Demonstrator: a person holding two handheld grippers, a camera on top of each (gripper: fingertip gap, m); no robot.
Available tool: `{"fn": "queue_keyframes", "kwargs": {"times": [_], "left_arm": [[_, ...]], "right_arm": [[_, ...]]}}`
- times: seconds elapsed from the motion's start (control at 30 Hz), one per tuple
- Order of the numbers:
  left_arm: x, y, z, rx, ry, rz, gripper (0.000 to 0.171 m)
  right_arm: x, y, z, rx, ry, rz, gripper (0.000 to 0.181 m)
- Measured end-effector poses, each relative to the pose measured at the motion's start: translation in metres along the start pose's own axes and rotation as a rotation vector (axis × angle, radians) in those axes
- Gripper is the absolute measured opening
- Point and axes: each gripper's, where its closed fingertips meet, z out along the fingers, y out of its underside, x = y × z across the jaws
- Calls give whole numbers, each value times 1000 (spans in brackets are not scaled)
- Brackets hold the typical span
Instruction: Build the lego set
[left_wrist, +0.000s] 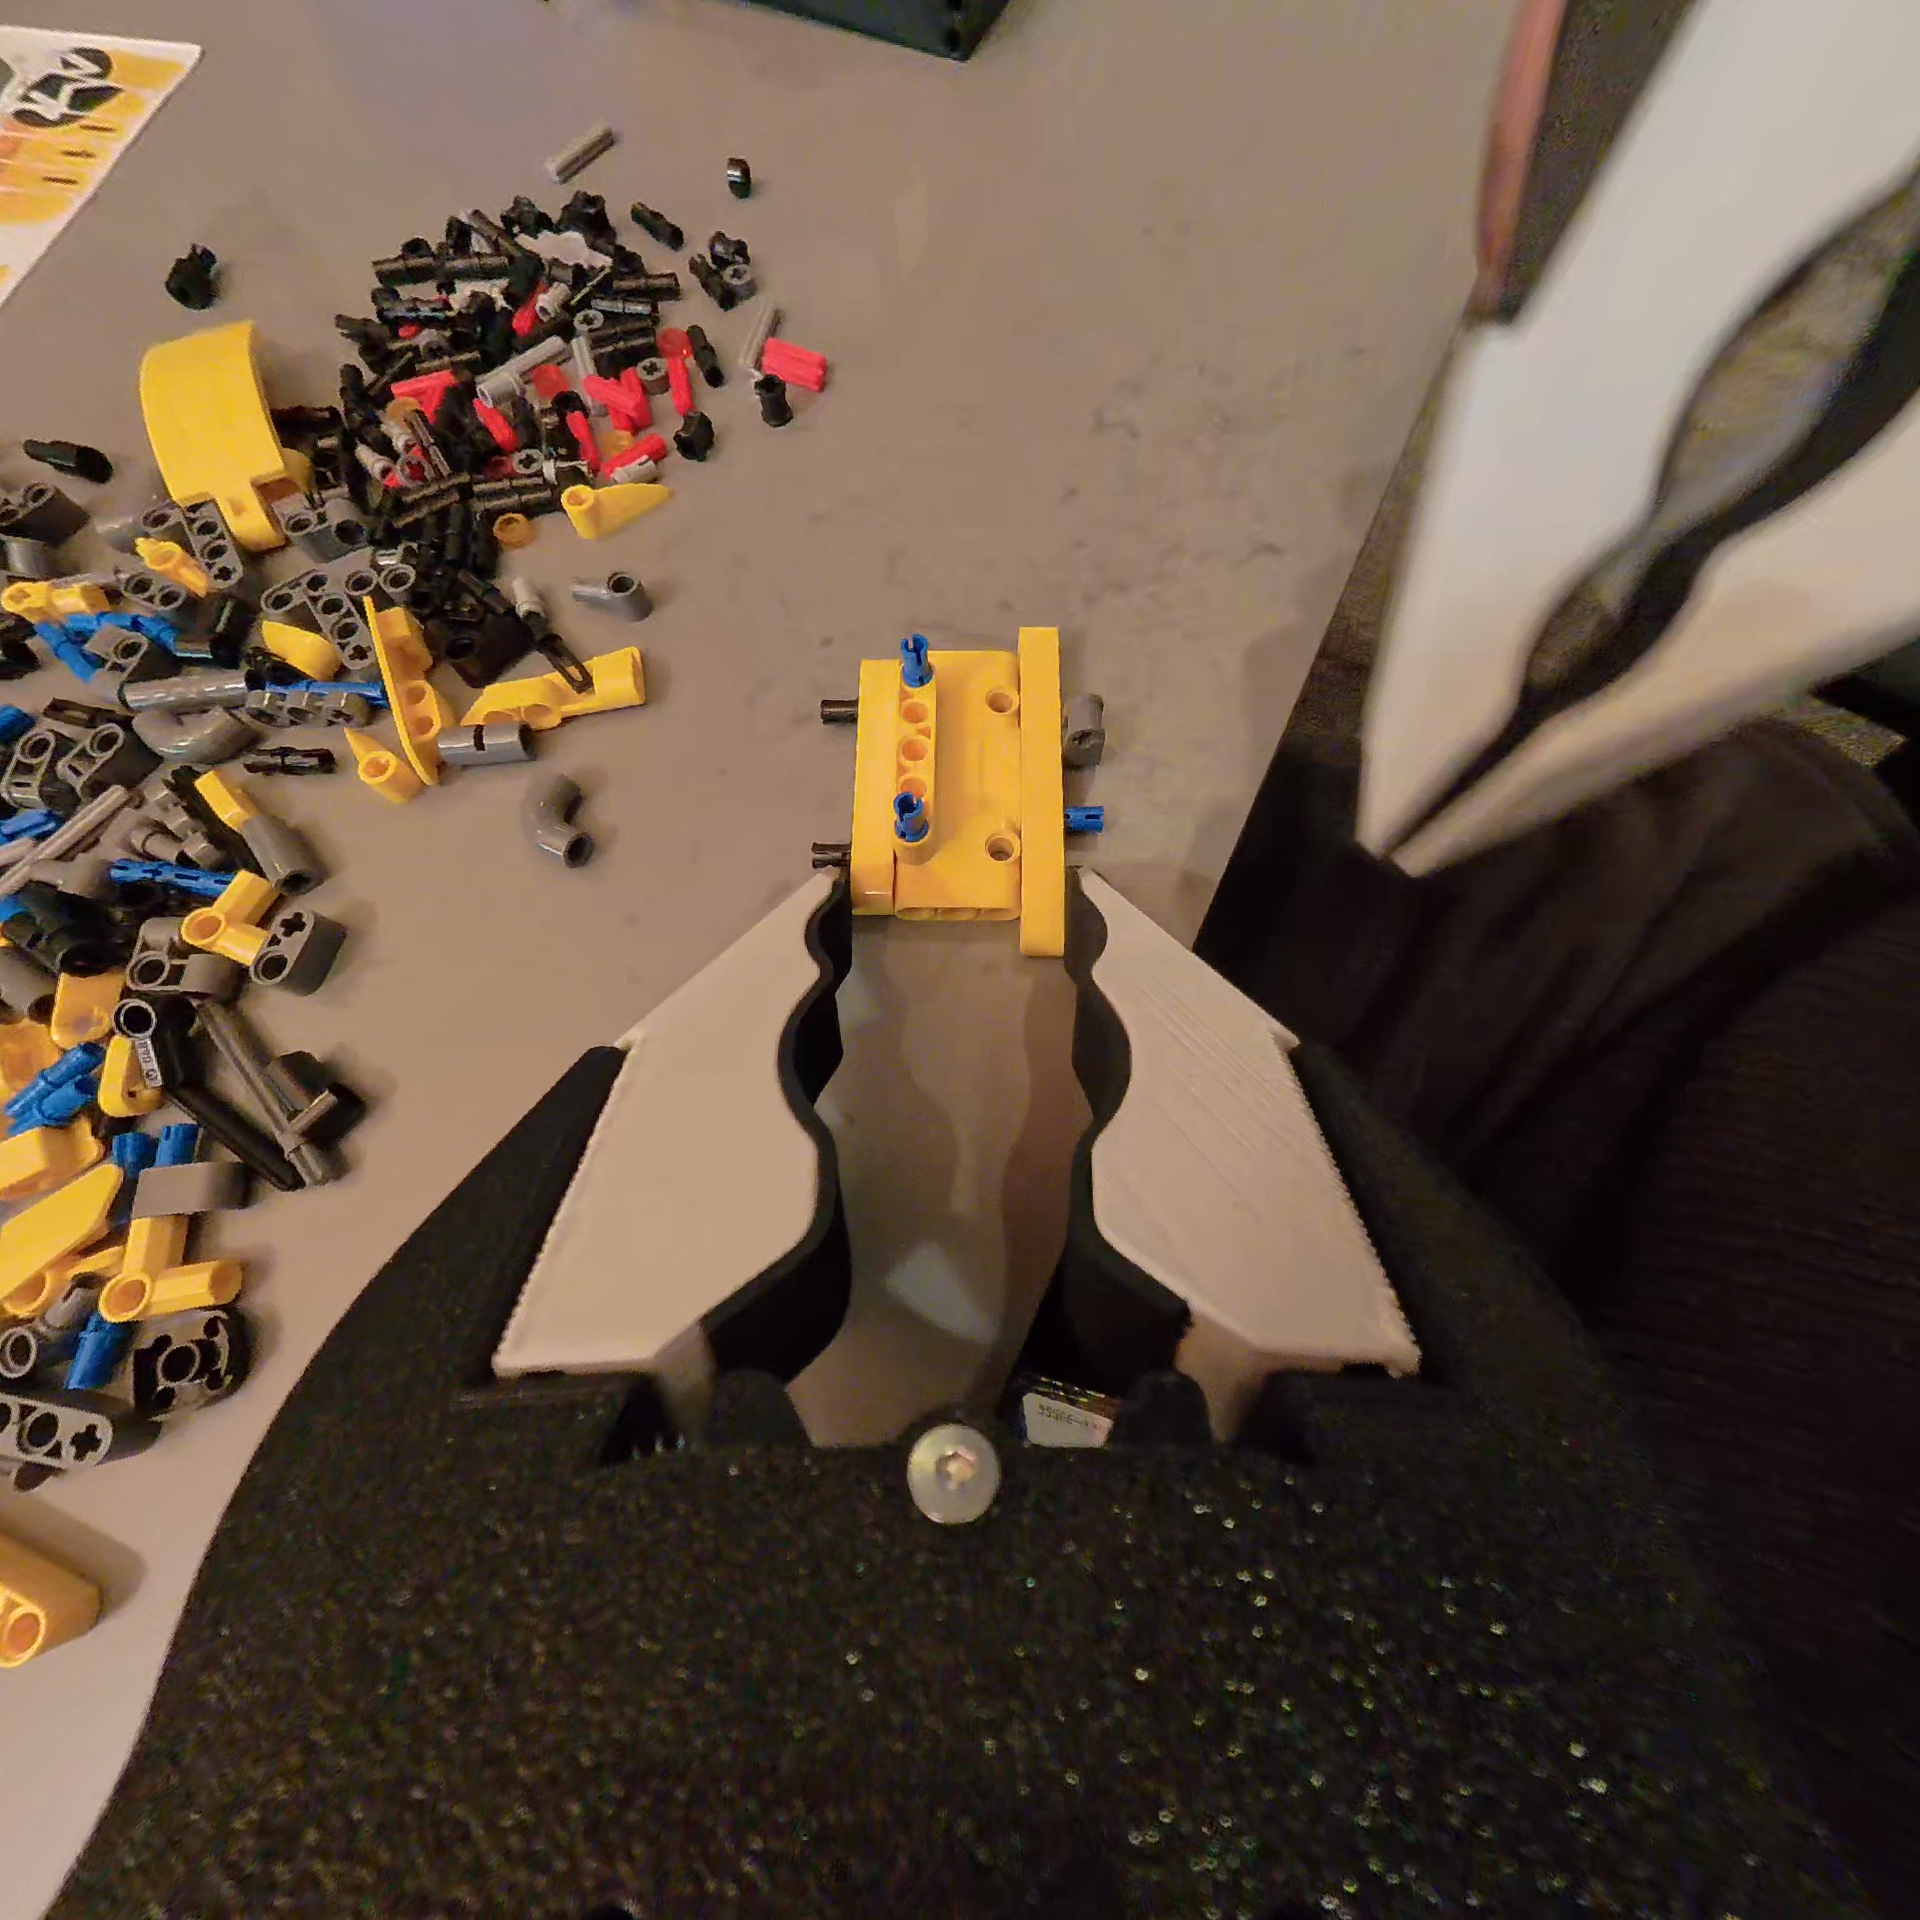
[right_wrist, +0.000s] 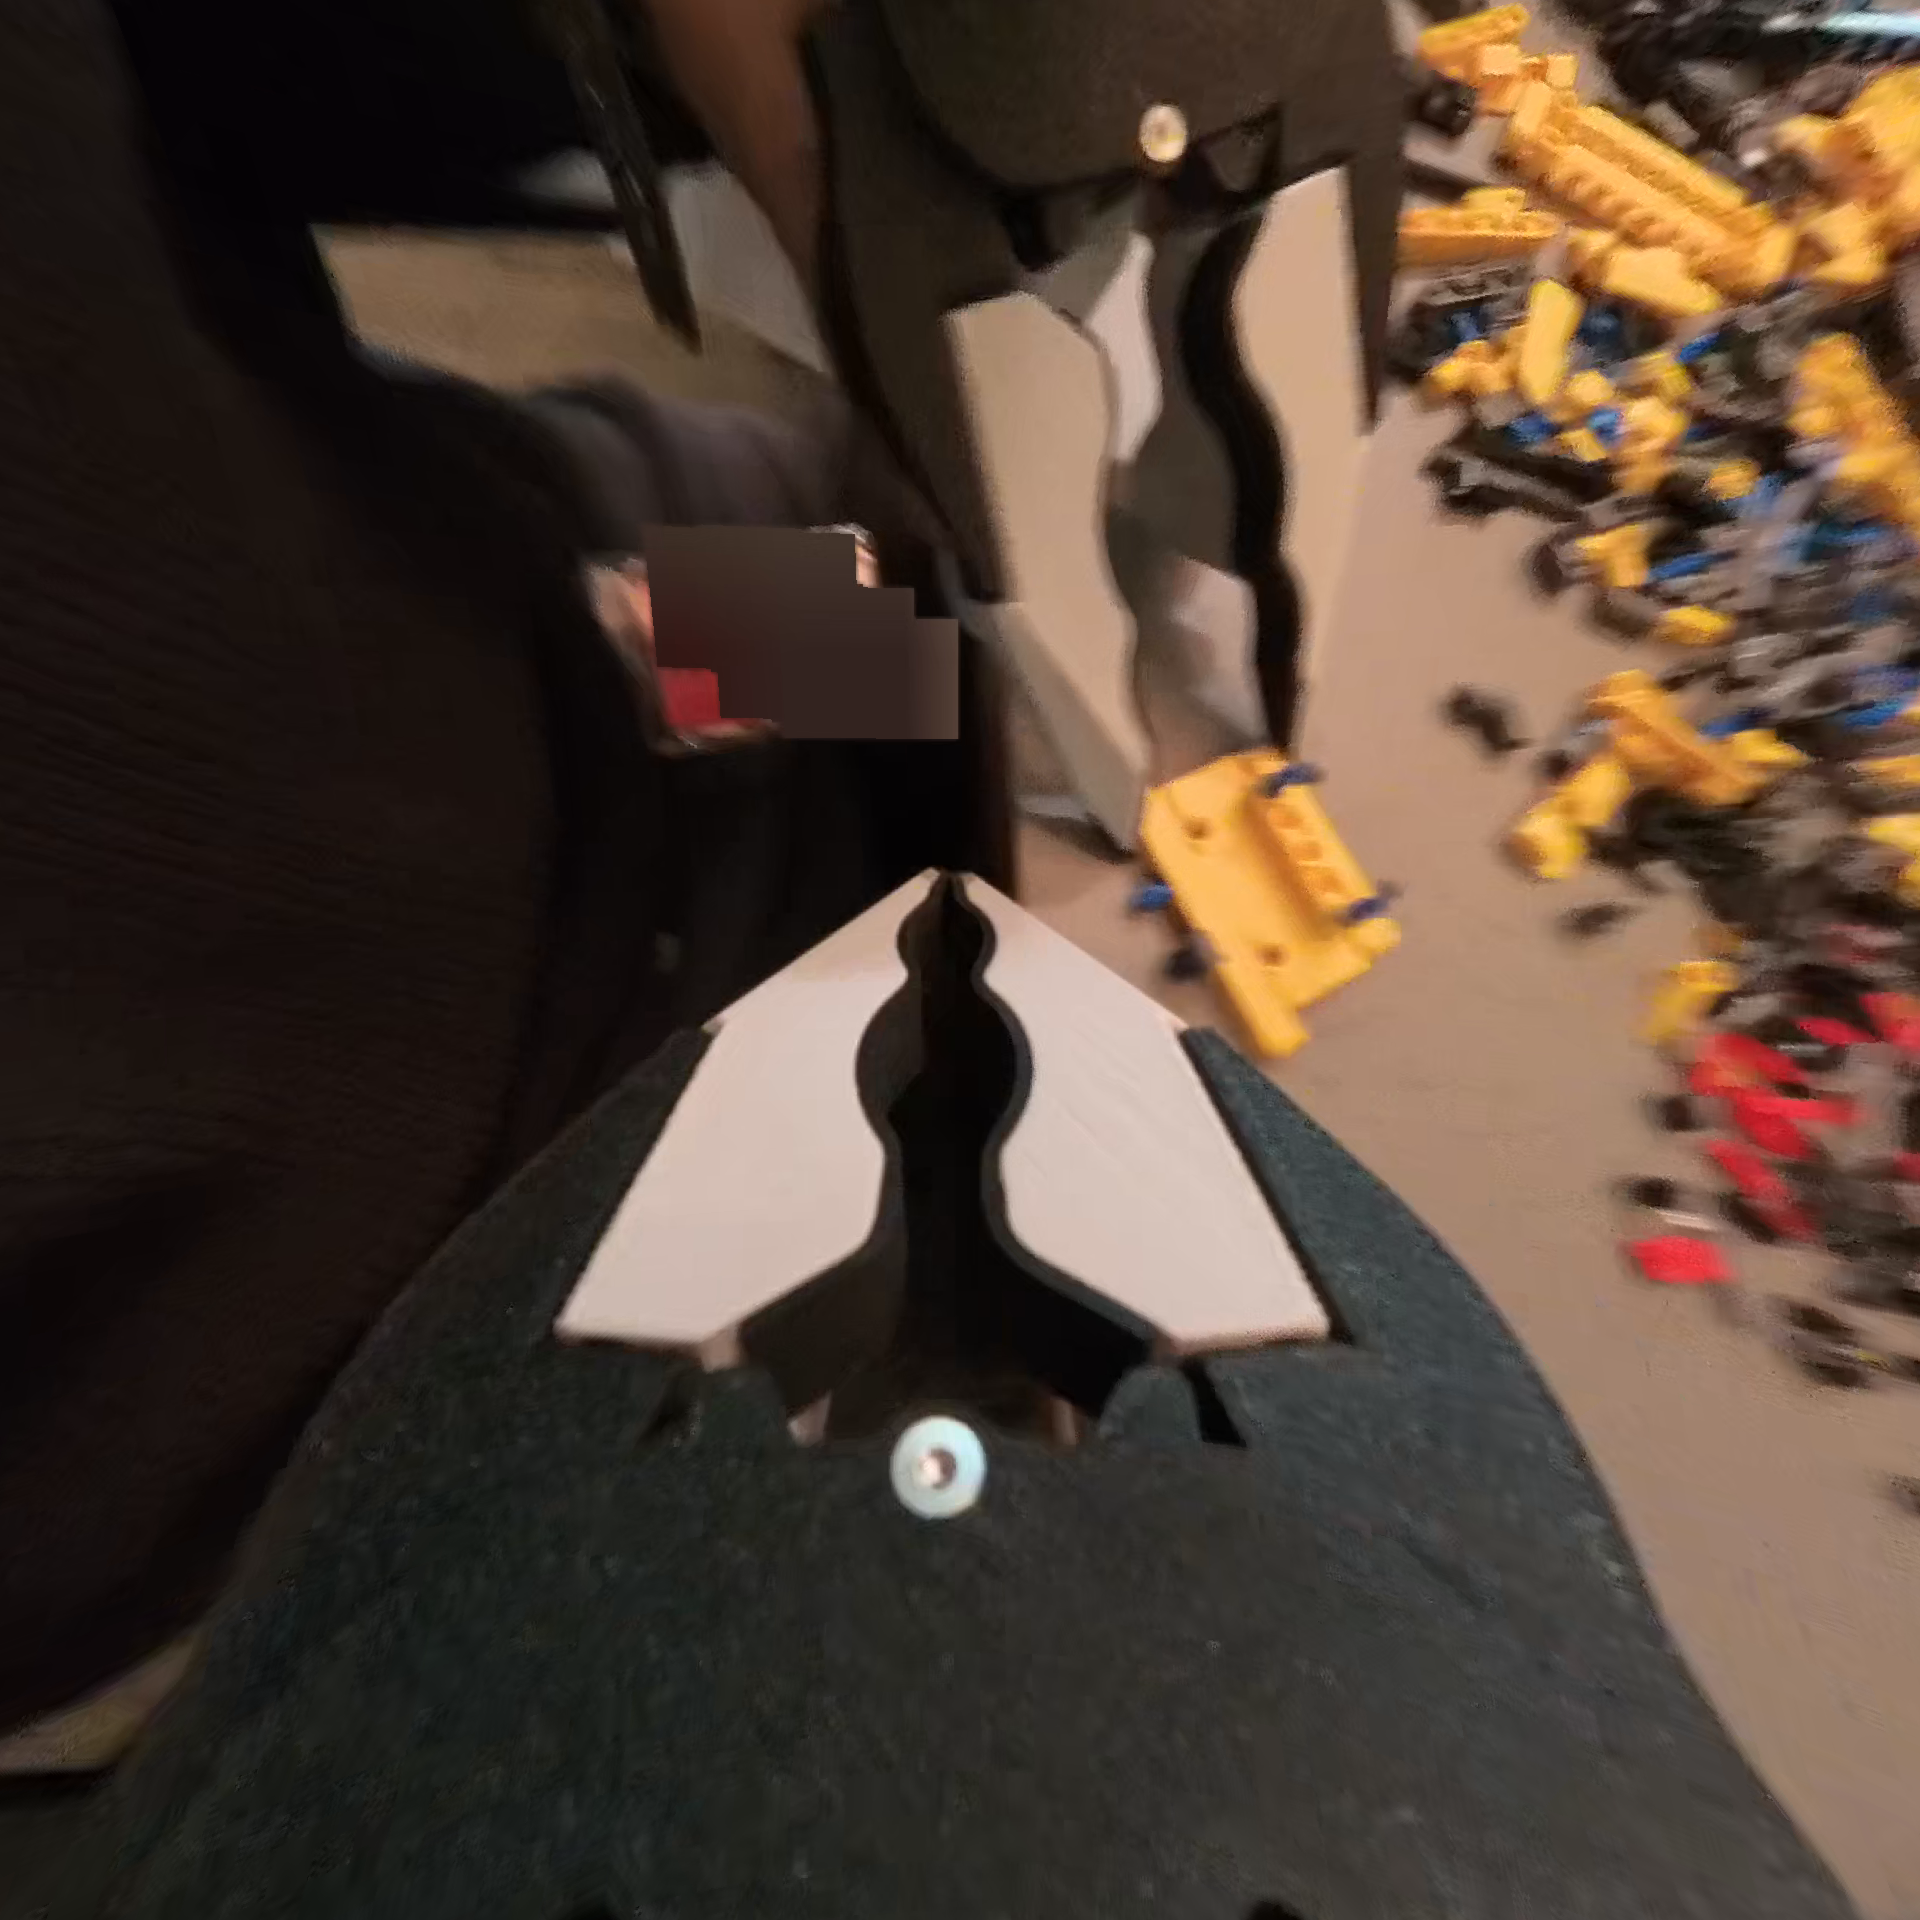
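left gripper (left_wrist: 958, 883): fingers spread apart at the centre of the frame, tips level with the near end of a yellow block assembly (left_wrist: 956, 779); whether they touch it cannot be told. the assembly lies flat on the grey table (left_wrist: 1091, 416), with blue pins standing on top and black and blue pins at its sides. a small grey elbow piece (left_wrist: 559, 821) lies to its left. a loose heap of parts (left_wrist: 312, 623), yellow, black, red, blue and grey, fills the left of the frame, uncontained. a printed sheet (left_wrist: 73, 135) sits at the upper left corner.

right gripper (right_wrist: 943, 883): fingers together at the tips, holding nothing, at the centre of a blurred frame, off the table edge over dark cloth. the assembly lies to its upper right.
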Motion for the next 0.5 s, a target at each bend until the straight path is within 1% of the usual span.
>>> {"fn": "queue_keyframes", "kwargs": {"times": [0.07, 0.13, 0.17, 0.2, 0.27, 0.3, 0.33, 0.4, 0.5], "left_arm": [[0, 0, 0, 0, -2, 1, 41], [0, 0, 0, -1, -9, 4, 41], [-1, 0, -1, -2, -16, 8, 42], [-2, 0, -1, -4, -29, 12, 43], [-3, 0, -2, -10, -49, 25, 44], [-4, 1, -3, -15, -60, 22, 46], [-5, 1, -4, -22, -70, 15, 47], [-8, 1, -9, -19, -107, 6, 47], [-9, -4, -19, 20, -135, -12, 48]], "right_arm": [[-25, 0, 9, 83, -81, 132, 0], [-46, 7, 25, 119, -143, 249, 0], [-54, 15, 36, 101, -152, 287, 2], [-60, 29, 49, 44, -146, 310, 2], [-73, 65, 72, -134, -141, 327, 1], [-81, 79, 81, -201, -154, 330, 1], [-91, 85, 87, -228, -179, 331, 1], [-105, 84, 95, -212, -207, 326, 0], [-112, 80, 97, -188, -207, 321, 1]]}}
